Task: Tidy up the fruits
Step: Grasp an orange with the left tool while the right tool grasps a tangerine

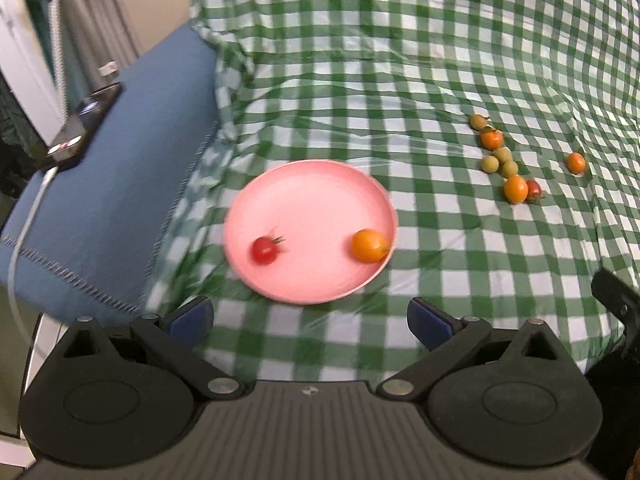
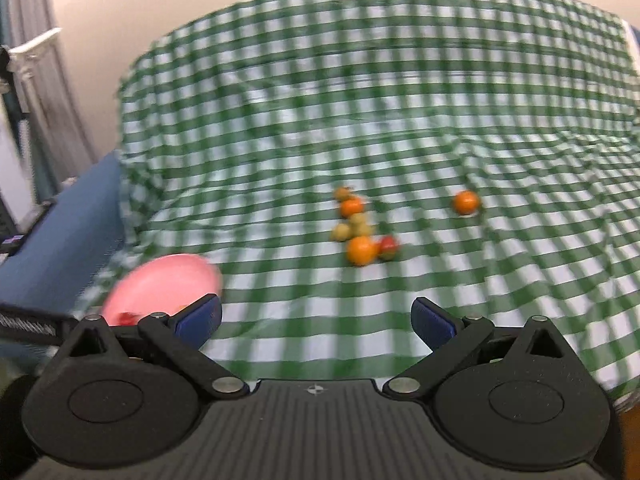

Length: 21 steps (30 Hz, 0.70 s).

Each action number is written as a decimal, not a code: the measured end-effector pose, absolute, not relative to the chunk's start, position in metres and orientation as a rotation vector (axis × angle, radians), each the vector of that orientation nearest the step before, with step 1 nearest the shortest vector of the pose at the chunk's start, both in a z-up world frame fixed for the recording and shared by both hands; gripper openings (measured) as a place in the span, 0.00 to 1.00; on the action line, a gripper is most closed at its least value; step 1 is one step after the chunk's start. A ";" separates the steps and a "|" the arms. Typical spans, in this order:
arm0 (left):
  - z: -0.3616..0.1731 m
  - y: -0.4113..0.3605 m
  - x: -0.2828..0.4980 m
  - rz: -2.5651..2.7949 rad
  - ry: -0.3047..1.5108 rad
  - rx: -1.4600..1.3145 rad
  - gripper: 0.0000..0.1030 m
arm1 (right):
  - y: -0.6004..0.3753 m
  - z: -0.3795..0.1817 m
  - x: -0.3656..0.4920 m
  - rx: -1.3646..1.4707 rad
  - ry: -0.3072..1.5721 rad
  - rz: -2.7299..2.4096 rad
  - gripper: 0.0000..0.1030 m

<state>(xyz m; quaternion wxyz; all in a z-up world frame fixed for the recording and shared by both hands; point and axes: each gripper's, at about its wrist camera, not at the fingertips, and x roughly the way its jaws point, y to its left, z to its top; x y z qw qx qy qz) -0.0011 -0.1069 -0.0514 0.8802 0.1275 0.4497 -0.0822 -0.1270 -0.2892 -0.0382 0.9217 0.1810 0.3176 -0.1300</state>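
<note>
A pink plate [image 1: 304, 200] lies on the green checked cloth and holds a red cherry tomato [image 1: 264, 251] and an orange fruit [image 1: 370, 245]. My left gripper [image 1: 310, 318] is open and empty just in front of the plate. To the right lies a cluster of small orange, green and red fruits [image 1: 506, 160], and a lone orange fruit [image 1: 575, 163] beyond it. The right wrist view is blurred: my right gripper [image 2: 316, 320] is open and empty, the cluster [image 2: 360, 228] ahead, the lone orange [image 2: 466, 202] to the right, the plate [image 2: 168, 284] at left.
A blue cushion [image 1: 108, 184] with a phone [image 1: 86, 120] and white cable [image 1: 24, 236] lies left of the cloth. The checked cloth [image 1: 400, 60] rises at the back. Part of the other gripper [image 1: 616, 300] shows at the right edge.
</note>
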 end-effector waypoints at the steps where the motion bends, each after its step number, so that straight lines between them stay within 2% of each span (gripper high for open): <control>1: -0.053 -0.116 0.006 -0.181 0.946 0.260 1.00 | -0.298 -0.042 -0.126 0.365 0.656 -0.286 0.97; 8: -0.071 -0.183 0.062 -0.238 1.025 0.233 1.00 | -0.367 -0.071 -0.104 0.368 0.664 -0.387 0.97; 16: -0.113 -0.281 0.124 -0.306 1.121 0.217 1.00 | -0.453 -0.117 -0.038 0.296 0.677 -0.408 0.97; 21: -0.145 -0.332 0.154 -0.341 1.184 0.206 1.00 | -0.499 -0.152 0.009 0.288 0.678 -0.367 0.87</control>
